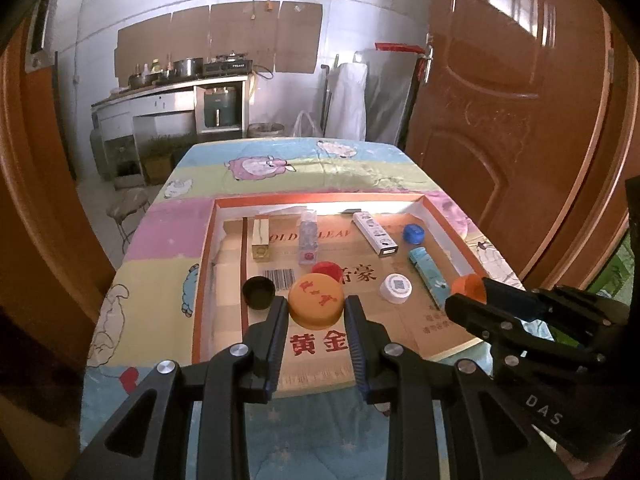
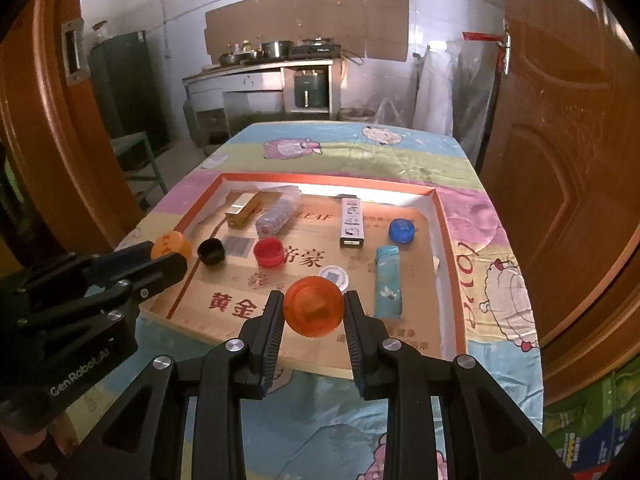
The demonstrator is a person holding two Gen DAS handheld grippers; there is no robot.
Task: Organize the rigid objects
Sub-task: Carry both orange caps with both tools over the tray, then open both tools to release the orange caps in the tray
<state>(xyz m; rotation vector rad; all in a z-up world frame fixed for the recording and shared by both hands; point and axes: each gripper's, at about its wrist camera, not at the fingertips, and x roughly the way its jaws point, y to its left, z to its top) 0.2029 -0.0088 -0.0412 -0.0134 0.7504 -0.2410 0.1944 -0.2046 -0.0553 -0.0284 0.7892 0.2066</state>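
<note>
From the left wrist we have the left gripper (image 1: 316, 312) narrowed on a yellow-orange cap (image 1: 316, 305) with red lettering, jaws pressing its sides, cap held above the front of the shallow orange-rimmed box tray (image 1: 320, 199). Below it lie a black cap (image 1: 259, 292), a red cap (image 1: 327, 269) and a white cap (image 1: 396, 288), with a blue cap (image 1: 414, 234), a light blue lighter (image 1: 429, 276), a long white carton (image 1: 375, 233), a clear bottle (image 1: 308, 236) and a small gold box (image 1: 262, 238) further back. At the right edge we see the right gripper (image 1: 466, 294) carrying something orange. Over to the right wrist: the right gripper (image 2: 314, 314) is closed partway on a translucent orange cap (image 2: 314, 306), jaws squeezing its sides, held over the tray's near edge, partly hiding the white cap (image 2: 334, 276). The left gripper (image 2: 168, 252) comes in from the left with its yellow-orange cap (image 2: 171, 243) above the tray's left rim. We judge both caps are on their way to join the row of caps, so we want to keep both grips firm, carry level, lower each onto bare cardboard beside the black and red caps without knocking them, and let go only once the cap sits flat on the tray, on the quilt-covered surface (image 2: 492, 216).
</note>
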